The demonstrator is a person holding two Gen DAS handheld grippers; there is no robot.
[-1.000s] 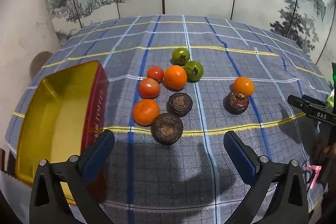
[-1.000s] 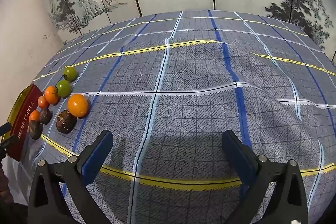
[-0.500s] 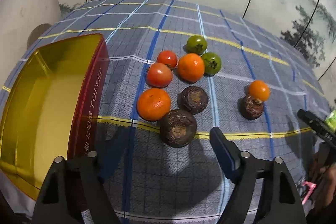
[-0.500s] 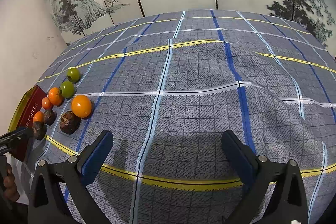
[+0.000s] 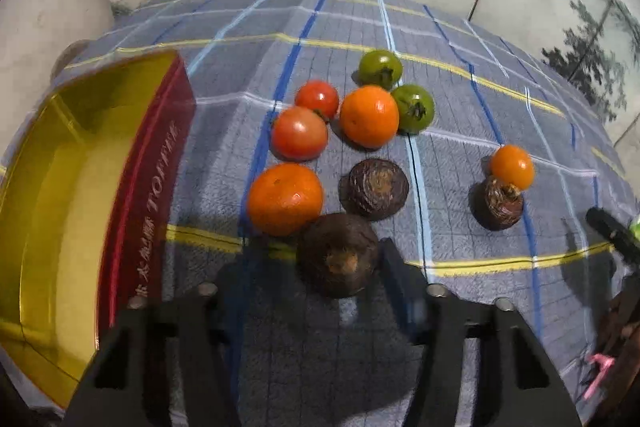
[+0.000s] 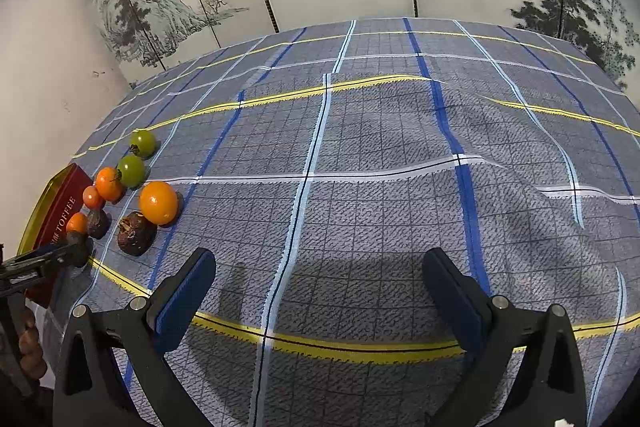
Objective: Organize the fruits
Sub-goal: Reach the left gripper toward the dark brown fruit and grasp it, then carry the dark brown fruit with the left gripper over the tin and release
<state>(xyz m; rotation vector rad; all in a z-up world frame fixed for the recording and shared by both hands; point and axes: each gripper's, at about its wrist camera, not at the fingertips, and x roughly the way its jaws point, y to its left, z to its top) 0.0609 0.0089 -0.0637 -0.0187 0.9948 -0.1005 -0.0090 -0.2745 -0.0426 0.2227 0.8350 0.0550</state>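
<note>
- Left wrist view: the left tool (image 5: 310, 267) is seen closing around the nearest dark brown fruit (image 5: 338, 254), at 6 o'clock of the fruit cluster; pad contact cannot be told.
- The gold tin (image 5: 60, 187) is seen at 9 o'clock.
- The right tool (image 6: 318, 291) is held wide over the counter (image 6: 380, 155).

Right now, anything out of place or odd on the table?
Mostly tidy. The tablecloth is rucked into ridges mid-table. One small orange fruit and a dark brown one sit apart from the main cluster. The gold tin holds no fruit yet. Nothing spilled or damaged.
</note>
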